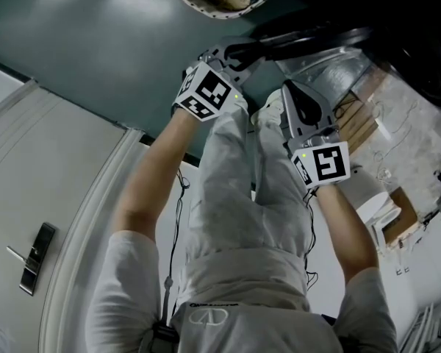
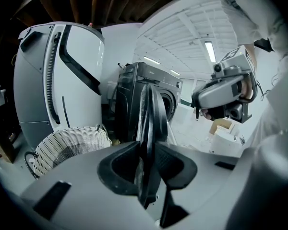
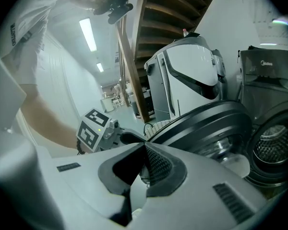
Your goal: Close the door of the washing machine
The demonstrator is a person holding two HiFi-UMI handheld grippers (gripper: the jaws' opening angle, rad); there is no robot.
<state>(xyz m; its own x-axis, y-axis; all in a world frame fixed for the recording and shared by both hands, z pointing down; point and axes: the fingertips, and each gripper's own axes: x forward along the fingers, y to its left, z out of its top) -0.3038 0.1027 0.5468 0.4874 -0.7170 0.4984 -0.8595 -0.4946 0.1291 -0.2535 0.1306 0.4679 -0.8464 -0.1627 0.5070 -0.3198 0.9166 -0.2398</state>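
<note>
Pinching the thin edge of the round door (image 2: 151,110) with the left gripper (image 2: 146,147), with the jaws about half open and pressing on both sides of it. Holding nothing in the right gripper (image 3: 144,152), with its jaws squeezed tight together. Standing open from the dark washing machine (image 2: 127,87), with the door's rim just past the right jaws, off to one side.

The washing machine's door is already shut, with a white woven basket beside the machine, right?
No: the door is open, swung clear of the drum, as the right gripper view shows. The white woven basket is beside the washing machine.
</note>
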